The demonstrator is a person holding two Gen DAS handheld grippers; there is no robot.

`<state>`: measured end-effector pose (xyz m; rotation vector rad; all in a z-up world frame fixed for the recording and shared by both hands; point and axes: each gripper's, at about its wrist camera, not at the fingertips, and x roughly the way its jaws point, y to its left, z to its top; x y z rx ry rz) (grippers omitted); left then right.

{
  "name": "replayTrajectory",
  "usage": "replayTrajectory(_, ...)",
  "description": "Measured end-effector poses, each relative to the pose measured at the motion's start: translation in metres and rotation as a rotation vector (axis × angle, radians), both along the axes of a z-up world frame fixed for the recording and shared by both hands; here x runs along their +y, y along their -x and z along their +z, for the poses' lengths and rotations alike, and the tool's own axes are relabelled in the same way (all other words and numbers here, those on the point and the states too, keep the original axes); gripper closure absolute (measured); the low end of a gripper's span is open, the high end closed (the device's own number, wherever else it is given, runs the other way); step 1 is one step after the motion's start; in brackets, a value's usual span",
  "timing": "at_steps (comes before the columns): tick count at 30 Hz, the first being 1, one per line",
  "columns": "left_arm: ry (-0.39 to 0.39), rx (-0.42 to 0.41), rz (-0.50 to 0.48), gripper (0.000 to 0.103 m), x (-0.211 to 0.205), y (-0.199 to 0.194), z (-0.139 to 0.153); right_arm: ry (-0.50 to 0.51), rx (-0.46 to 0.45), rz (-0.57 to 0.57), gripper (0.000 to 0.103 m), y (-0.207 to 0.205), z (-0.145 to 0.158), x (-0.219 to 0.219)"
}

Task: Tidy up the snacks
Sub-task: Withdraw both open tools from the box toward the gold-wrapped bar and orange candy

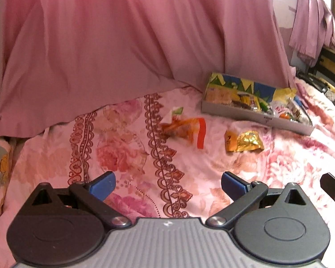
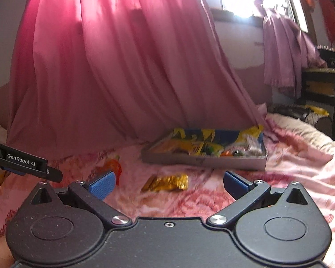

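A shallow grey box (image 1: 252, 116) (image 2: 203, 161) with a yellow-and-blue lining holds several snack packets on the bed. In front of it lie a gold foil packet (image 1: 244, 141) (image 2: 167, 182) and a clear orange-red packet (image 1: 183, 128) (image 2: 114, 165). My left gripper (image 1: 167, 185) is open above the bedspread, short of both loose packets. Just as wide open, my right gripper (image 2: 168, 185) has the gold packet lying a little beyond the gap between its blue fingers (image 2: 102, 186). Neither holds anything.
A floral pink bedspread (image 1: 127, 156) covers the bed. A pink curtain (image 1: 122, 44) (image 2: 100, 67) hangs right behind the box. A dark cabinet (image 2: 323, 89) stands at far right. Part of the other gripper shows at each view's edge, the right gripper (image 1: 332, 188) and the left gripper (image 2: 24, 164).
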<state>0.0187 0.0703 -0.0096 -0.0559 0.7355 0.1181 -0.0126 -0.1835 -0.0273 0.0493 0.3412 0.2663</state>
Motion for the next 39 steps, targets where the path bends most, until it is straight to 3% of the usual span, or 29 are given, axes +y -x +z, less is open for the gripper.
replayTrajectory(10, -0.004, 0.062, 0.000, 0.000, 0.008, -0.025, -0.023, 0.073, 0.064, 0.049, 0.001, -0.013, -0.016, 0.016)
replayTrajectory(24, 0.012, 0.059, -0.004, 0.000, 0.002, -0.066, -0.035, 0.152, 0.088, 0.103, 0.001, -0.053, -0.032, 0.037)
replayTrajectory(39, 0.100, 0.043, 0.115, 0.000, 0.001, -0.120, -0.035, 0.121, 0.072, 0.134, 0.001, -0.121, -0.051, 0.035)
